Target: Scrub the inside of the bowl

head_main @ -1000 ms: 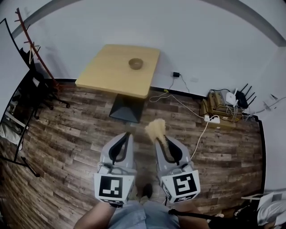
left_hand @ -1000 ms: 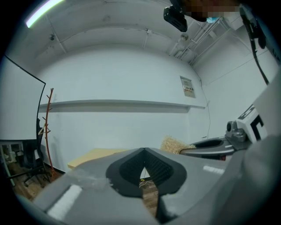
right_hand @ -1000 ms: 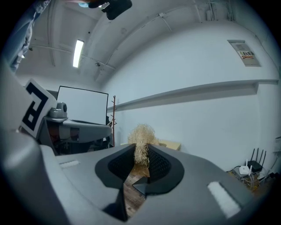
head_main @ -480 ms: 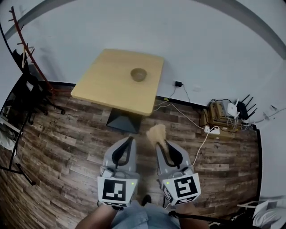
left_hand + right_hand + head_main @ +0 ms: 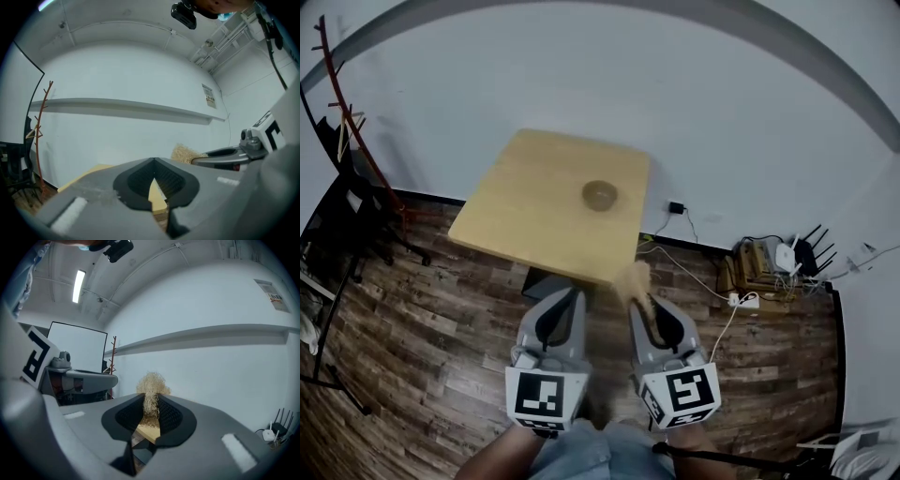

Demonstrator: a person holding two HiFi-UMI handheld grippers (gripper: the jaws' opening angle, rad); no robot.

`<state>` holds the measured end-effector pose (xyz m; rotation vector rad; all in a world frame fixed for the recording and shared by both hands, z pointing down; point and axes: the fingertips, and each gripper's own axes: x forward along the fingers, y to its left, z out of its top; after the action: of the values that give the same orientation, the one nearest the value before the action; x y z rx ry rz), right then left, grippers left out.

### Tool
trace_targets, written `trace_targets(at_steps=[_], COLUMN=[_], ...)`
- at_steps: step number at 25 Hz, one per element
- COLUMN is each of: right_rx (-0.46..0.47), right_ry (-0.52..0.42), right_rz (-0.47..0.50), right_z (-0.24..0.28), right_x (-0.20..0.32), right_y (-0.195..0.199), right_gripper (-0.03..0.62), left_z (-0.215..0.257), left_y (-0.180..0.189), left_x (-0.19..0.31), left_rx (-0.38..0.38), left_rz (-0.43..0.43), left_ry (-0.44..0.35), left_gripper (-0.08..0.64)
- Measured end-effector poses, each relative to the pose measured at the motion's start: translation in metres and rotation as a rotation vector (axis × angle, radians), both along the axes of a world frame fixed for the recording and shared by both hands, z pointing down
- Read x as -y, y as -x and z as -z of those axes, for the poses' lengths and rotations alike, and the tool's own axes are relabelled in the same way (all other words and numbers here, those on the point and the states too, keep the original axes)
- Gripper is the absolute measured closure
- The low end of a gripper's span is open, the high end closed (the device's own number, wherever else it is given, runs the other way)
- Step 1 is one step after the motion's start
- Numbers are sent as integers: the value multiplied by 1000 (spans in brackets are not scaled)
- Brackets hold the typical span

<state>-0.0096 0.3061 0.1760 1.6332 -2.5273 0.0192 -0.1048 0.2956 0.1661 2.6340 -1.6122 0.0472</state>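
Bowl (image 5: 600, 195) on table (image 5: 525, 202), scrubber (image 5: 633, 278) in right gripper (image 5: 641, 300)

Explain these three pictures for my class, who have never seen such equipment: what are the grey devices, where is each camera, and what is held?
No robot here: a person holds two grey grippers. The wide picture comes from a head camera looking down; the other two from cameras riding on each gripper. The left gripper is shut and empty. The right gripper is shut on a straw-coloured scrubber. Ahead stands a wooden table with one bowl on it.
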Motion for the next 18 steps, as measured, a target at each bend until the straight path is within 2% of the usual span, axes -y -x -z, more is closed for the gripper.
trace_targets(at_steps=[7,11,18], right_rx=[-12,-14,-9], right_ry=[-15,0,48], right_rz=[-29,-46,-53], right_z=[6,2,-23], right_x=[24,31,60], right_y=[3,-3,-16], right_gripper=[518,518,517], left_z=[2,-3,-31], left_y=[3,0,-8], left_x=[26,37,72], left_rx=[-13,-28,35], left_rz=[-25,-26,-37], left_ry=[-11,25,49], left_gripper=[540,540,540])
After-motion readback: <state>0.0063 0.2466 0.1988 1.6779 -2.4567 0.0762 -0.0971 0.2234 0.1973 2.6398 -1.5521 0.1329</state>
